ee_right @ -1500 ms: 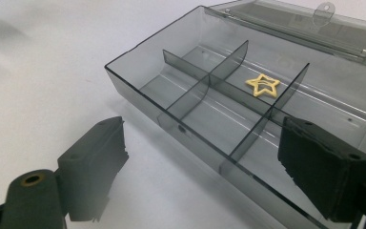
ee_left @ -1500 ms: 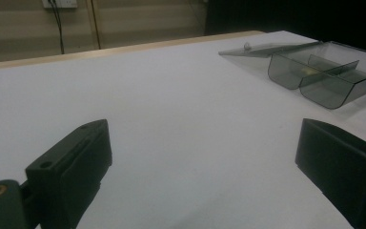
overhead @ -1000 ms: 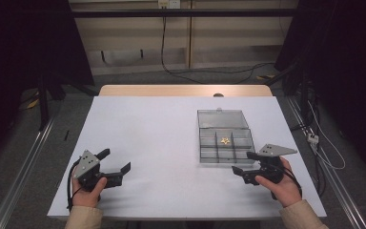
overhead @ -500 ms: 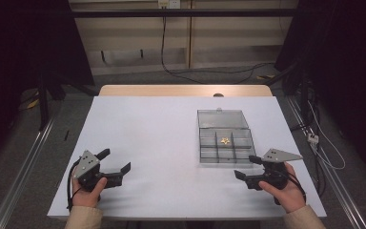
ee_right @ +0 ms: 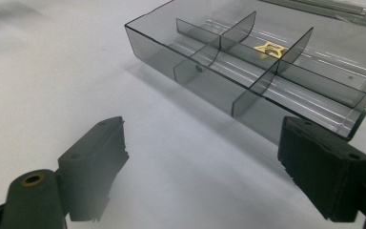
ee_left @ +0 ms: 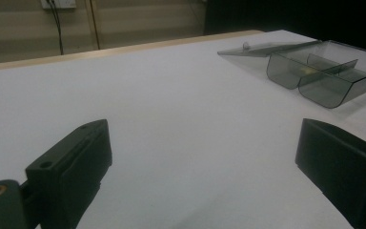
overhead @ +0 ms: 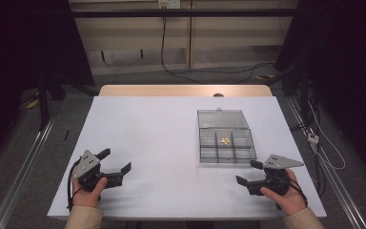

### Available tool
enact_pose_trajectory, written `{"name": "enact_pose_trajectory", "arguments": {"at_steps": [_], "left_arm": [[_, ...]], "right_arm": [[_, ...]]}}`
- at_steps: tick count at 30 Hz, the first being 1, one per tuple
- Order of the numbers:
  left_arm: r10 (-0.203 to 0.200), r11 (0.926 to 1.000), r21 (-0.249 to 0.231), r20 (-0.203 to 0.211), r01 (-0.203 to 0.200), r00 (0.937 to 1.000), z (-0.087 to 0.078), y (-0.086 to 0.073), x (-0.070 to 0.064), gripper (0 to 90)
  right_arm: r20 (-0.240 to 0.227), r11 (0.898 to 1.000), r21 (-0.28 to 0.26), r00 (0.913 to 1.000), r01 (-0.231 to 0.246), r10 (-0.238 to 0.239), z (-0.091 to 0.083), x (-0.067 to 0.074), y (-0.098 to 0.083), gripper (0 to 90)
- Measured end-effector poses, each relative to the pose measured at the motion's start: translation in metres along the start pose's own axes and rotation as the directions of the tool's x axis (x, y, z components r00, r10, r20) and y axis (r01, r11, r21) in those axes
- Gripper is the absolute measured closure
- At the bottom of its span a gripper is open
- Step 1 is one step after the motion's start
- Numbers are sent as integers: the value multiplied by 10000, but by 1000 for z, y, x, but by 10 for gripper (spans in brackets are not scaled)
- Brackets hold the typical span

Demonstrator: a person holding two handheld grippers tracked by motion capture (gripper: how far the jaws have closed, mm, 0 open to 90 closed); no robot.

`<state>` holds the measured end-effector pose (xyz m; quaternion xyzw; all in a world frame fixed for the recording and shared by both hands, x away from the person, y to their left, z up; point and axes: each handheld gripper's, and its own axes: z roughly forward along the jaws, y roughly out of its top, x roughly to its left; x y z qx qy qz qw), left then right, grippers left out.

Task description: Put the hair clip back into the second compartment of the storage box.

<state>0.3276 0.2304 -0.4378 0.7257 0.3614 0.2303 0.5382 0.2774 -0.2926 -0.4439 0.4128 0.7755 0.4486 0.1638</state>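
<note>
A clear grey compartment box [overhead: 227,145] lies on the white table [overhead: 162,133] right of centre, its lid [overhead: 220,118] folded open flat behind it. A small gold star [overhead: 225,140] rests in a middle compartment of the back row. My left gripper [overhead: 114,161] rests near the front left edge, open and empty, pointing right. My right gripper [overhead: 248,172] sits just in front of the box's near right corner, open and empty. In the right gripper view the box [ee_right: 262,71] and star [ee_right: 269,49] lie close ahead. The left gripper view has the box [ee_left: 321,71] far off to the right.
The white table's far end meets a wooden strip [overhead: 186,90]. Cables [overhead: 324,143] trail on the floor to the right, and metal rails [overhead: 19,167] run along both sides of the table.
My right gripper has drifted slightly toward the front of the table, away from the box. The left gripper has stayed still.
</note>
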Motion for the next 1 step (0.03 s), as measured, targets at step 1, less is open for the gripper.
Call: {"name": "enact_pose_trajectory", "arguments": {"at_steps": [1], "left_arm": [[-24,10000,7,16,24,10000,0,0,0,48]], "right_arm": [[18,10000,-13,10000,-1,1,0,0,0,162]]}}
